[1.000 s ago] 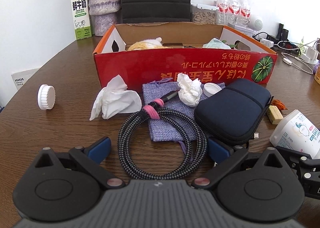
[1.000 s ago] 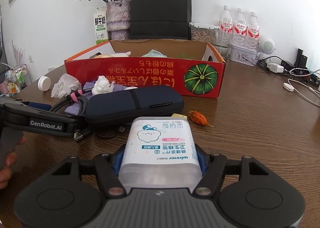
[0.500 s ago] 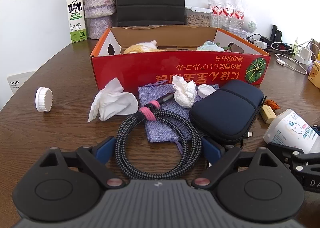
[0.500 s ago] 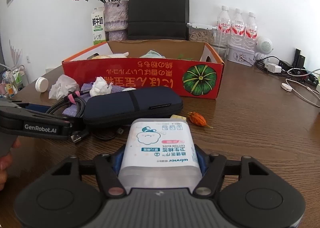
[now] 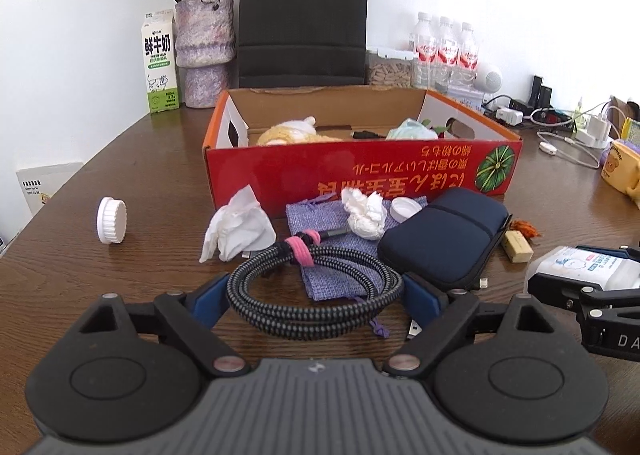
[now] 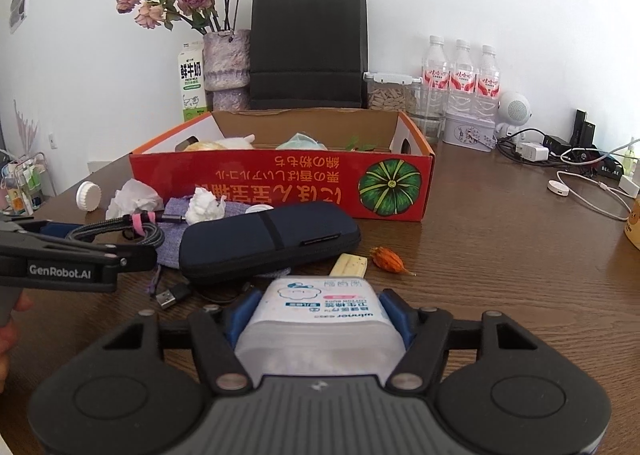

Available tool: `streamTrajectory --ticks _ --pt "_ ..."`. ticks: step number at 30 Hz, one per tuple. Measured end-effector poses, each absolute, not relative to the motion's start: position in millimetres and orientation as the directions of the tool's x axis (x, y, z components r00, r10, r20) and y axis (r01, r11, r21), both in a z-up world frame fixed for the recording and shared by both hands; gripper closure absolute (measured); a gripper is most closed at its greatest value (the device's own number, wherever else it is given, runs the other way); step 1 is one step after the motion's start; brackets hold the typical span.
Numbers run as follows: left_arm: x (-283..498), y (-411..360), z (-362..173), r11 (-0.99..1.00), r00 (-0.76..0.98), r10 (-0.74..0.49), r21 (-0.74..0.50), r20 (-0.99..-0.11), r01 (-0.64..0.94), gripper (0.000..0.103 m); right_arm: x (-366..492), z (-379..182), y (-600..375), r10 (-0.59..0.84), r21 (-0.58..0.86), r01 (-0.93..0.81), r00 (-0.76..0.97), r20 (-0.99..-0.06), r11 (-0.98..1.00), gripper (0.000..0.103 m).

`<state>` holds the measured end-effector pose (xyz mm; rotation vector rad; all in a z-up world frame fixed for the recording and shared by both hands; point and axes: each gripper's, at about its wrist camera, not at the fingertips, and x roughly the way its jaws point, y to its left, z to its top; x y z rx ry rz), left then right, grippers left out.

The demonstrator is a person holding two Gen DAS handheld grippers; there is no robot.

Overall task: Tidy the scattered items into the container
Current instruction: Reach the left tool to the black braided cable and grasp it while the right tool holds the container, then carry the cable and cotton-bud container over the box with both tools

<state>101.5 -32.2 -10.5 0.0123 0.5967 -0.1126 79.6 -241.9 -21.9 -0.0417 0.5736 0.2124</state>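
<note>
Counts on the table

Two tissues, two caps, three bottles, and one each of box, cable, pouch, case, carton, vase and bag are counted

Both views are bright and evenly daylit. The white wall is overexposed. Fisheye distortion bends the edges; corners vignette dark. Focus is sharp throughout.
</note>
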Motion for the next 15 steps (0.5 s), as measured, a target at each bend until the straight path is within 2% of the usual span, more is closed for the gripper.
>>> streamTrajectory --ticks 15 --pt "95.7 -20.7 24.0 0.992 0.872 -0.129 -0.056 -0.472 0.116 0.013 81.9 10.4 -238.6 0.195 0.014 -0.213 0.865 -0.462 0.977 0.039"
